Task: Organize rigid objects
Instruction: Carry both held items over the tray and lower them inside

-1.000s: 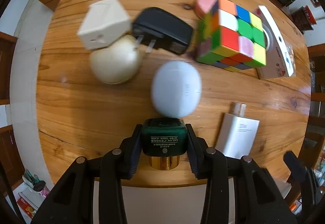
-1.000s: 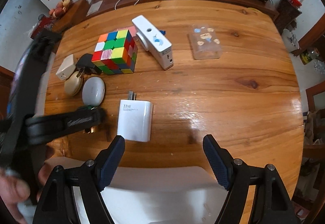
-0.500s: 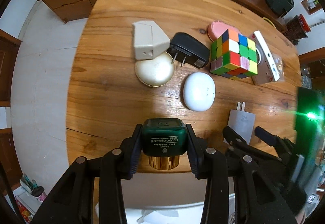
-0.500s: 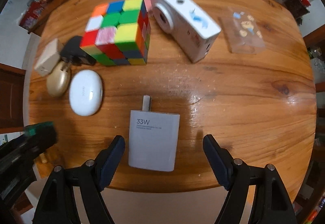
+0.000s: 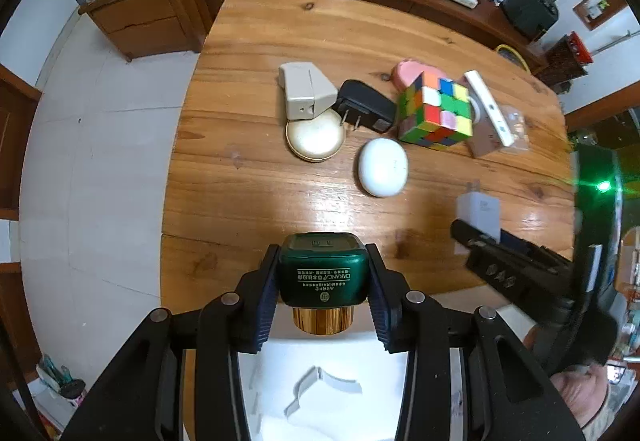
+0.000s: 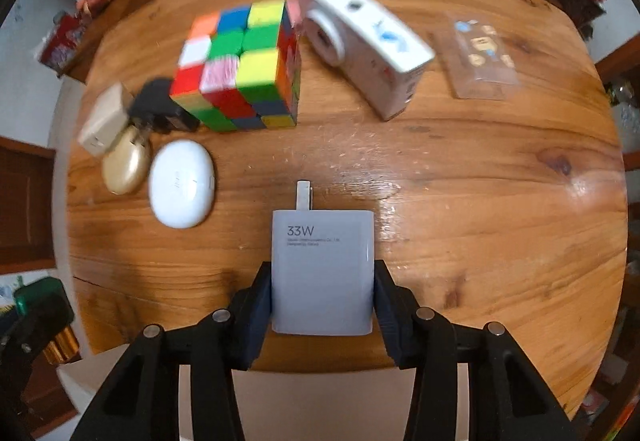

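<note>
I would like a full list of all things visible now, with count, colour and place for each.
green bottle: 1, dark green with gold cap, between the left gripper's fingers
33W charger: 1, white, table's near edge, between the right gripper's fingers
oval case: 1, white, left of the charger
round compact: 1, cream and gold, beside the oval case
beige box: 1, beige, behind the compact
black adapter: 1, black, left of the cube
puzzle cube: 1, multicoloured, mid-table
camera: 1, white, right of the cube
clear case: 1, transparent, far right
table: 1, brown wood
left gripper: 1, black
right gripper: 1, black
</note>
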`<state>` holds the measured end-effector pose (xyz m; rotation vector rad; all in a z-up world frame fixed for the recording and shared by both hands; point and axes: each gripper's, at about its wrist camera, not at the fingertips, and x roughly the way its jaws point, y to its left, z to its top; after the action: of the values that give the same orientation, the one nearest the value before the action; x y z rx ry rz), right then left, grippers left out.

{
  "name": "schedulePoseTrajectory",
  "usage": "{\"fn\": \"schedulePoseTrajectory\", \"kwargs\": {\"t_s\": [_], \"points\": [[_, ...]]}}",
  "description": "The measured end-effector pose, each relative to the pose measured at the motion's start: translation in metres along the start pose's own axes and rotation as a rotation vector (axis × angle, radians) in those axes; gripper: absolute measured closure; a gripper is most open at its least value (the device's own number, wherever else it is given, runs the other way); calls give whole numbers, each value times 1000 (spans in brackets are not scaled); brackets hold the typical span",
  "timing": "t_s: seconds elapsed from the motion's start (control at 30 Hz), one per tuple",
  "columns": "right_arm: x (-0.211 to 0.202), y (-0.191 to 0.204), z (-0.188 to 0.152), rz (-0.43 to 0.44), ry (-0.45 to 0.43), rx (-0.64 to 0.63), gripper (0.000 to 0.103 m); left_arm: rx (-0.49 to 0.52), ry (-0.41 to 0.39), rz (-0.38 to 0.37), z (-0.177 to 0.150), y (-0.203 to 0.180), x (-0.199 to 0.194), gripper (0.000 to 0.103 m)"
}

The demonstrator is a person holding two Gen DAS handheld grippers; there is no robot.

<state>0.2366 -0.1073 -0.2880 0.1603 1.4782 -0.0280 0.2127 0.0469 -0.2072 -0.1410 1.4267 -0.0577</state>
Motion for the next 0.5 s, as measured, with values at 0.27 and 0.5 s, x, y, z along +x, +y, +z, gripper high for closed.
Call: {"fn": "schedulePoseTrajectory", "kwargs": {"t_s": [0.27,0.5], "points": [[-102,-18,-27,85,-211,1,56,73,-99,-41,-26,-7,-67,60],[-186,-33,-88,111,-348,-73,56,184,-194,-70,-55,-28,-118,60]]}}
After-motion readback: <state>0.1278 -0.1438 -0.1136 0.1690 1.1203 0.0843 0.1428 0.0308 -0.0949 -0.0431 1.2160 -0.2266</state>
